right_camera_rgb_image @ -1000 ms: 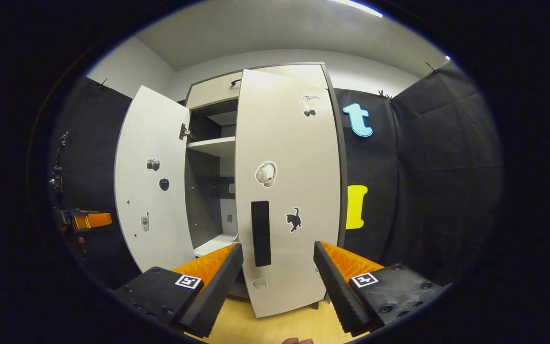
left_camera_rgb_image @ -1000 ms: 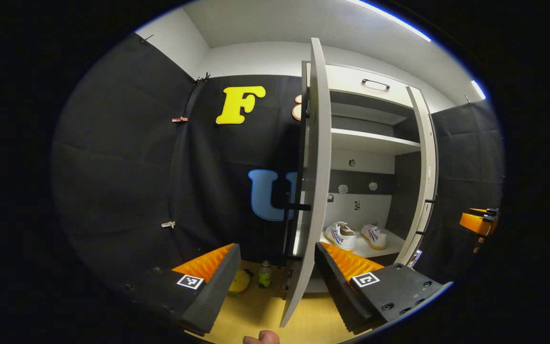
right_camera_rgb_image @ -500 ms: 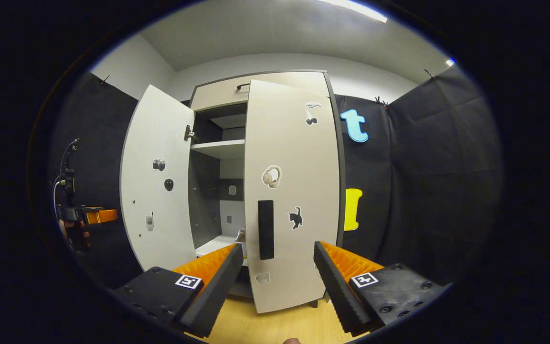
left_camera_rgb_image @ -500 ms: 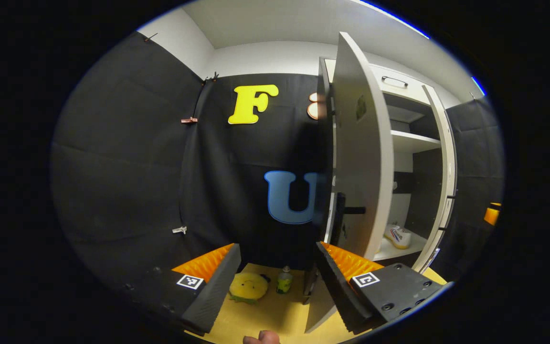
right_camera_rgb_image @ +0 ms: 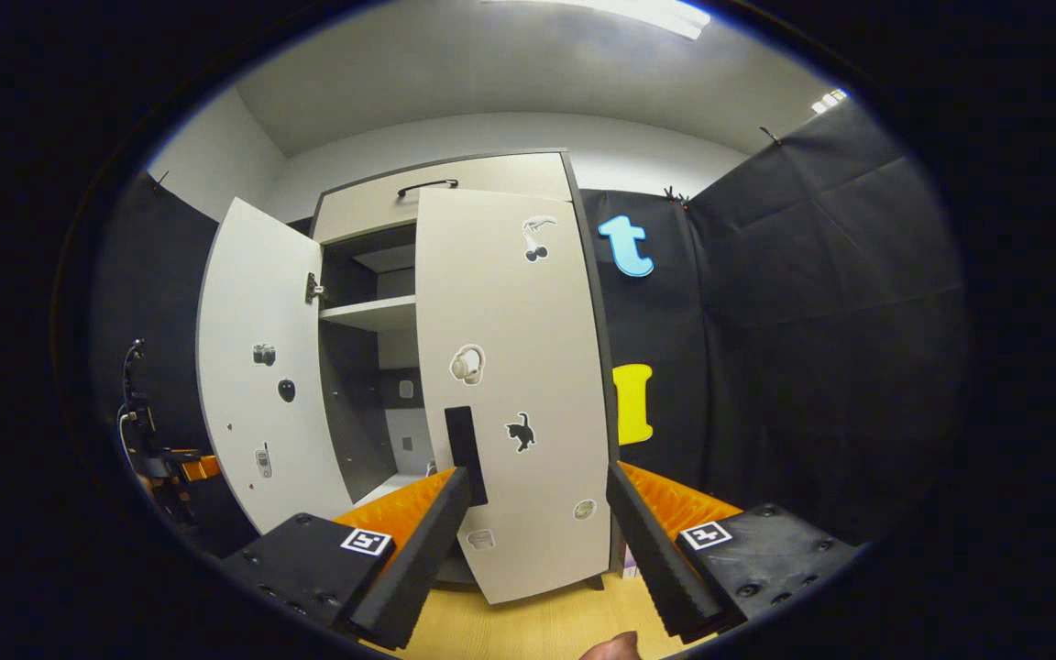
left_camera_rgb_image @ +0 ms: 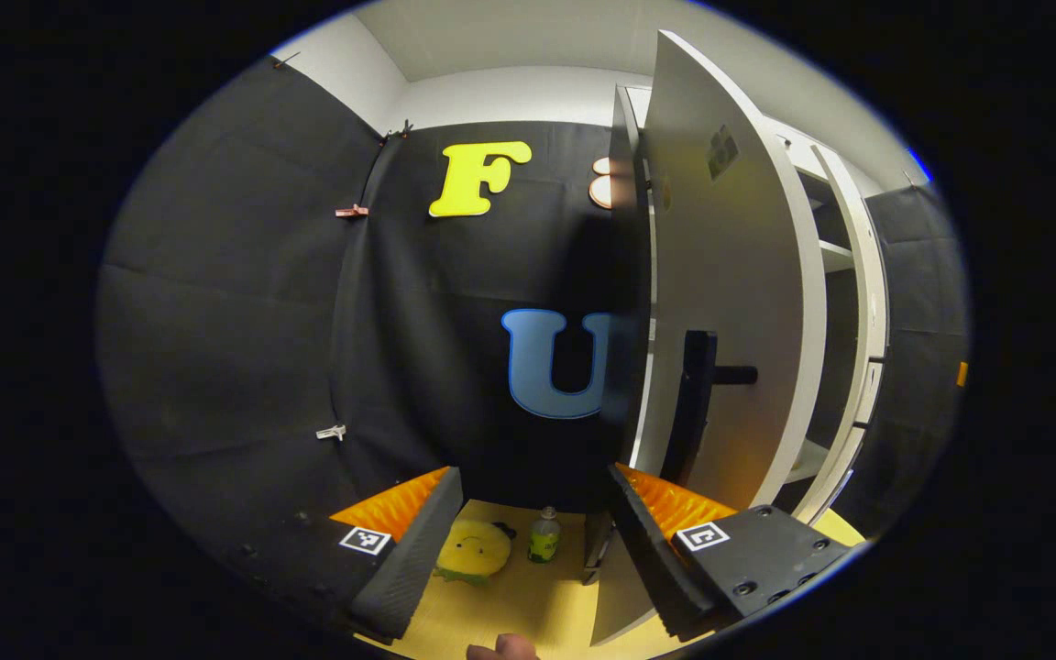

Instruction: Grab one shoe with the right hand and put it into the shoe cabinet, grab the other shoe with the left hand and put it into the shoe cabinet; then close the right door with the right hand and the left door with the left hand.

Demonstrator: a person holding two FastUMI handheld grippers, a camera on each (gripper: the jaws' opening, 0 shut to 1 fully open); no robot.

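White right door point(right_camera_rgb_image: 528, 385) nearly shut, left door point(right_camera_rgb_image: 253, 367) ajar

Black cloth walls point(left_camera_rgb_image: 235, 302), white ceiling point(right_camera_rgb_image: 491, 82), yellow wooden floor point(left_camera_rgb_image: 528, 596).

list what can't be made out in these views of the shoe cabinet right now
- Shoes: left gripper view, hidden behind the left door.
- Lower shelf: right gripper view, hidden behind the right door and the right claw.
- Door stickers: too small to identify.
- Right door's latch: closure against the cabinet can't be judged.
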